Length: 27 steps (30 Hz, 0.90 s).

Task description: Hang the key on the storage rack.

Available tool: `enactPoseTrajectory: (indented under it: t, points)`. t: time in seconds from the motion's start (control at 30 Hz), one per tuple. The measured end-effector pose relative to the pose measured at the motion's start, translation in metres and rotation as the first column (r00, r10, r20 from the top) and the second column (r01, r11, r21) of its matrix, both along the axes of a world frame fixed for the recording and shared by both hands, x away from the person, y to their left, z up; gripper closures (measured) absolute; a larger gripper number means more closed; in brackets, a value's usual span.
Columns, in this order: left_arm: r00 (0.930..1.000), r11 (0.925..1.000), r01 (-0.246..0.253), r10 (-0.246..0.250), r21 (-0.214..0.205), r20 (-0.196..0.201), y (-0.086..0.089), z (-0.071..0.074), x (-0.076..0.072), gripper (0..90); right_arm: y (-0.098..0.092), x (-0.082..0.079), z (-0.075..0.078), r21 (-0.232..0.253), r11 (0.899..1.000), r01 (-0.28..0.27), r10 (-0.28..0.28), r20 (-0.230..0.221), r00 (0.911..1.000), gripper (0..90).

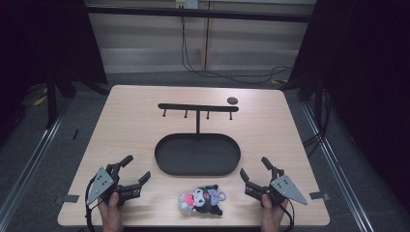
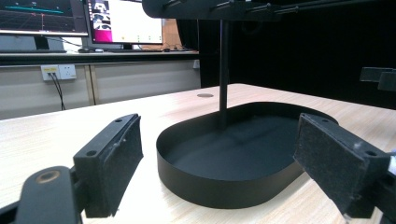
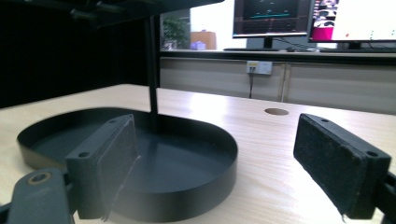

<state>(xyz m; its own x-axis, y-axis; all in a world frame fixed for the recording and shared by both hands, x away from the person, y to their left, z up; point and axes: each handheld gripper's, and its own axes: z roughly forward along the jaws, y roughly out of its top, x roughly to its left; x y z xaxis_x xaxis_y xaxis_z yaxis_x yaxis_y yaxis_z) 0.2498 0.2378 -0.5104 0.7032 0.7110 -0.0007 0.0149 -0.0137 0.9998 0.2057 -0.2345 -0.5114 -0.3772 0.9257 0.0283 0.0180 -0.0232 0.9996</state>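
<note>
- Left gripper [image 1: 135, 170], at about 7 o'clock on the pale wood-grain table [image 1: 130, 104], stands with jaws spread and nothing between its matte, felt-like pads [image 2: 123, 163].
- The plush toy [image 1: 202, 200], soft, mostly black with pink and grey parts, lies at 6 o'clock, just in front of the oval black tray [image 1: 197, 153]; probably a keychain charm, though it is too small to tell.
- The T-shaped peg rack [image 1: 197, 107] stands bare, so nothing looks done yet.
- Right gripper [image 1: 255, 168], at 5 o'clock, gapes empty.
</note>
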Motion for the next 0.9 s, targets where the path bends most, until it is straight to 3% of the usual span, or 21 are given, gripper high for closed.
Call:
enactPoseTrajectory:
  t: [0.33,0.47,0.7,0.9]
  points:
    - [1.0000,1.0000,0.000,0.000,-0.003,-0.002,0.000,0.000,0.000,15.1,0.003,0.001,0.001,-0.019,1.000,0.007,-0.008,-0.020,0.9998,12.9]
    - [1.0000,1.0000,-0.001,0.001,-0.002,-0.001,0.000,0.000,0.000,15.1,0.003,0.004,0.002,-0.038,0.999,-0.022,0.021,-0.038,0.9991,12.9]
    - [1.0000,1.0000,0.000,0.000,-0.001,0.002,0.000,0.000,0.000,15.1,0.007,0.008,0.005,-0.053,0.998,-0.029,0.022,-0.126,0.9918,14.9]
    - [1.0000,1.0000,0.000,0.000,-0.001,0.002,0.000,0.000,0.000,15.1,0.017,0.012,0.008,-0.091,0.992,-0.083,0.061,-0.219,0.9738,28.9]
